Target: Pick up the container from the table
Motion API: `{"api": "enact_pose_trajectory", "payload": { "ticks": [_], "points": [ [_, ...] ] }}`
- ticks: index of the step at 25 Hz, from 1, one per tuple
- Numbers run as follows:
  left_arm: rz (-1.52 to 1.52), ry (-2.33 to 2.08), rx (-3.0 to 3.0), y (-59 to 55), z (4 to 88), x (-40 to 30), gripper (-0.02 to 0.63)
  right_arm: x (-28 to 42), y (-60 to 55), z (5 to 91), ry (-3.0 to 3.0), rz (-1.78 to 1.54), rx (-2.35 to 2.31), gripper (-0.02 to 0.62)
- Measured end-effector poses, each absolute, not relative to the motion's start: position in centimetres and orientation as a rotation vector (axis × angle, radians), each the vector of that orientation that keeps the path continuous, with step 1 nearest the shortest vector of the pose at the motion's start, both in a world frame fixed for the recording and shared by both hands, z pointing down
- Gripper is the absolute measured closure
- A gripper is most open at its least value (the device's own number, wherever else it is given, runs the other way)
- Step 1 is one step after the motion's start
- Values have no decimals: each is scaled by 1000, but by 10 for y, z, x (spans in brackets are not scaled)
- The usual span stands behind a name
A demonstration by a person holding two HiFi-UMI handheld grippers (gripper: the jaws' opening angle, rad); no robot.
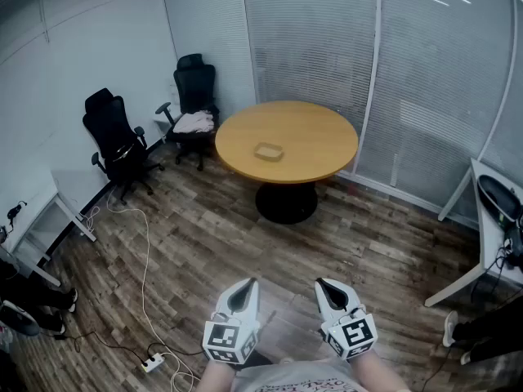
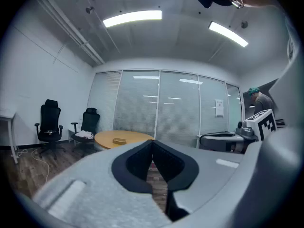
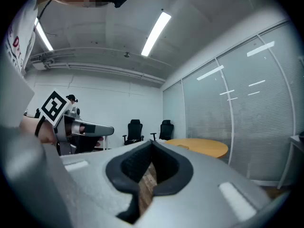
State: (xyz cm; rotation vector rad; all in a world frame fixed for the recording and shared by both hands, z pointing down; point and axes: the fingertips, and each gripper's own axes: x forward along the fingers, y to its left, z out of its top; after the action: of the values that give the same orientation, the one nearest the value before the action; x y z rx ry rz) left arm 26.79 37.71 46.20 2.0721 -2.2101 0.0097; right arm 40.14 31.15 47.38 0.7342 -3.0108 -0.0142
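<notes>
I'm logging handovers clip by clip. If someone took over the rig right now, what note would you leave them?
Left gripper: jaws shut, empty, held low near the body.
Right gripper: jaws shut, empty, beside the left one.
Container: on the round table across the room, with neither gripper near it.
Done: nothing yet.
Left: walk to the table, open the jaws, grip the container and lift it.
</notes>
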Motion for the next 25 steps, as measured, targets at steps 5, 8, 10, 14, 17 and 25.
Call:
{"api": "enact_pose_trajectory", "payload": {
  "ticks": [5, 8, 10, 14, 17, 25],
  "points": [
    [11, -2205, 2073, 374, 461, 267, 598, 397, 311, 473, -3013, -32, 705, 592],
    [13, -2205, 2067, 374, 462, 262, 598, 391, 312, 473, -3010, -41, 701, 592],
    [16, -2203, 2064, 374, 466, 259, 598, 389, 310, 477, -3007, -15, 714, 592],
    [22, -2198, 2054, 373, 470, 254, 598, 385, 301, 487, -3002, 95, 737, 592],
    [22, -2202, 2036, 369, 473, 247, 598, 382, 294, 490, -2991, 136, 746, 592],
    [19, -2197, 2035, 350, 471, 207, 598, 346, 272, 490, -2964, 130, 780, 592]
  ]
}}
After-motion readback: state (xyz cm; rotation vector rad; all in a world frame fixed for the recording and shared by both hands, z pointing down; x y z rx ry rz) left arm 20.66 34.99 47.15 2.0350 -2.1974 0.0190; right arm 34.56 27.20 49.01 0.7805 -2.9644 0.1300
